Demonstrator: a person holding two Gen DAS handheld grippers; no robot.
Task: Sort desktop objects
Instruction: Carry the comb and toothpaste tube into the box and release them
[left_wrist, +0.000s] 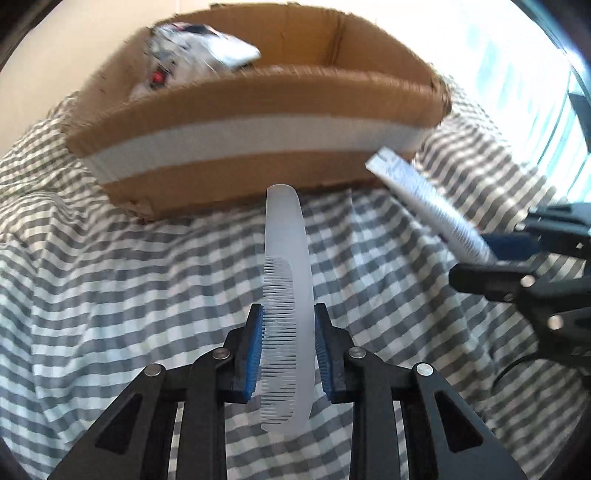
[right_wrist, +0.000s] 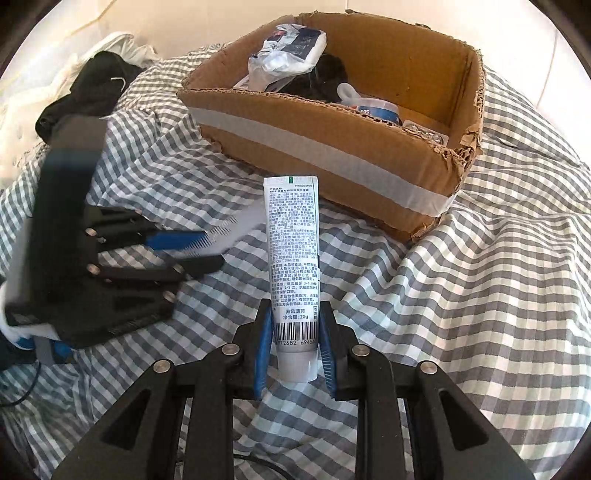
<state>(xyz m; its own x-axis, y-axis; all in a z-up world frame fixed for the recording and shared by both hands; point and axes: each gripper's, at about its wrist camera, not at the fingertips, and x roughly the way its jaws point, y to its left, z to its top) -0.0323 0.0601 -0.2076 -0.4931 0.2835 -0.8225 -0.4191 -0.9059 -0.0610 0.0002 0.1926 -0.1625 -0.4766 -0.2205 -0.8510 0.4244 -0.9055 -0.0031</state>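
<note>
A frosted white comb (left_wrist: 286, 258) stands between the blue pads of my left gripper (left_wrist: 288, 314), which is shut on its toothed end. The comb's handle points toward the cardboard box (left_wrist: 258, 136). My right gripper (right_wrist: 295, 306) is shut on the cap end of a small white toothpaste tube (right_wrist: 291, 240), whose printed side faces the camera. Each gripper shows in the other's view: the right gripper (left_wrist: 491, 258) with its tube (left_wrist: 424, 199) at the right, the left gripper (right_wrist: 199, 251) with the comb (right_wrist: 229, 229) at the left. Both hover over the cloth in front of the box (right_wrist: 314, 147).
A grey and white checked cloth (right_wrist: 480, 277) covers the surface in loose folds. The open box holds a crumpled plastic packet (right_wrist: 288, 48), a blister pack (right_wrist: 424, 131) and other small items. Dark and white clothes (right_wrist: 92, 81) lie piled at the far left.
</note>
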